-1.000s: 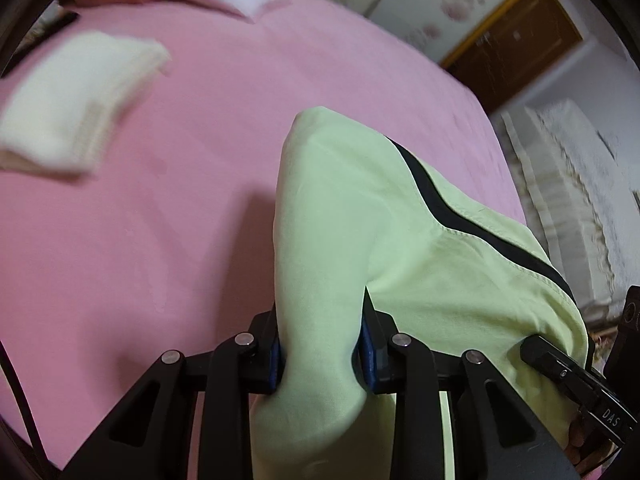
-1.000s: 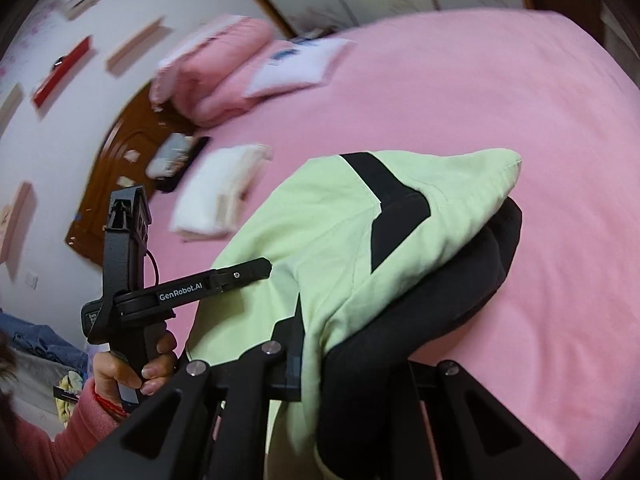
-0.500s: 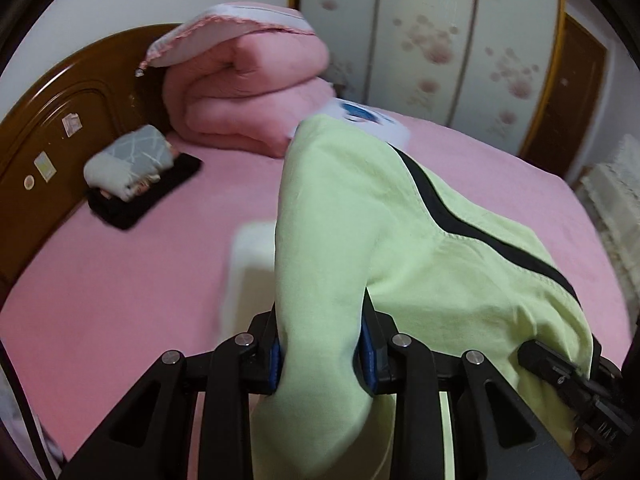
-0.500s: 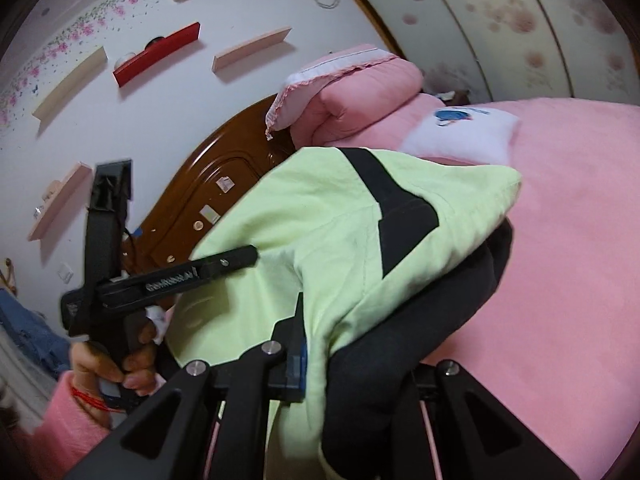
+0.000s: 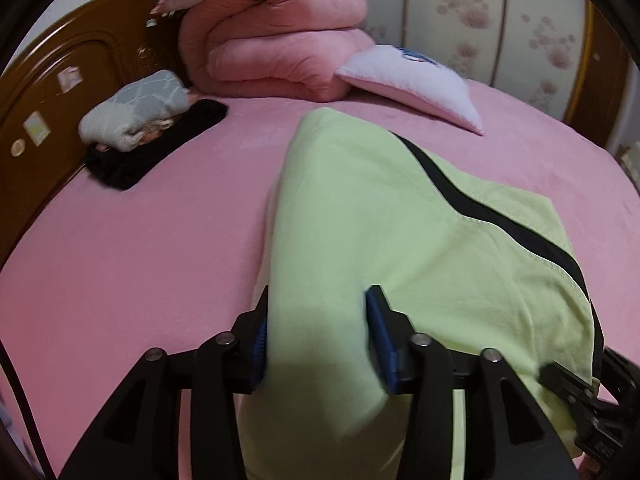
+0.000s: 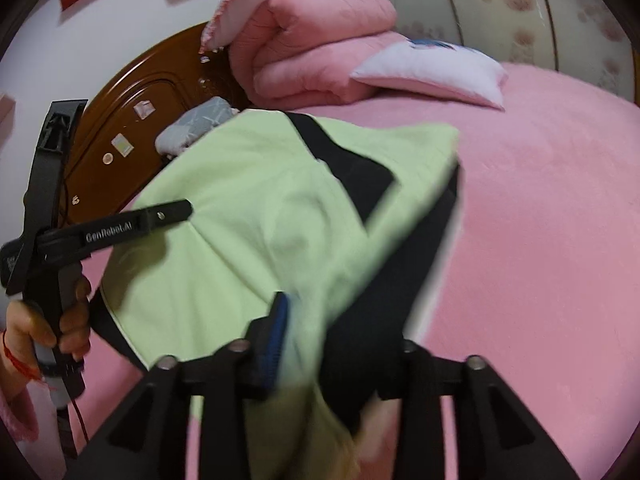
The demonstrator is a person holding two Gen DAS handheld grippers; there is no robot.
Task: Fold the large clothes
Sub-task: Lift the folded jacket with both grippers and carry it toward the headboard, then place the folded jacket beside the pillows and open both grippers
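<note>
A folded light-green garment with black stripes [image 5: 380, 240] lies on the pink bed. It also shows in the right wrist view [image 6: 248, 216], with a black underside. My left gripper [image 5: 318, 332] has its jaws parted, and the garment's near edge lies between them. My right gripper [image 6: 340, 332] is also parted around the garment's green and black layers. The cloth there is blurred. The left hand-held gripper body [image 6: 52, 240] shows at the left of the right wrist view.
A rolled pink quilt [image 5: 276, 36] and a white-pink pillow [image 5: 416, 76] lie at the bed's head. A grey-white folded bundle [image 5: 136, 108] sits on a black cloth [image 5: 156, 144] by the wooden headboard [image 5: 48, 92]. The pink bedsheet [image 5: 140, 248] spreads to the left.
Both grippers carried the garment up the bed toward the headboard and lowered it. Both jaws have opened from a tight grip; the garment now rests on the sheet.
</note>
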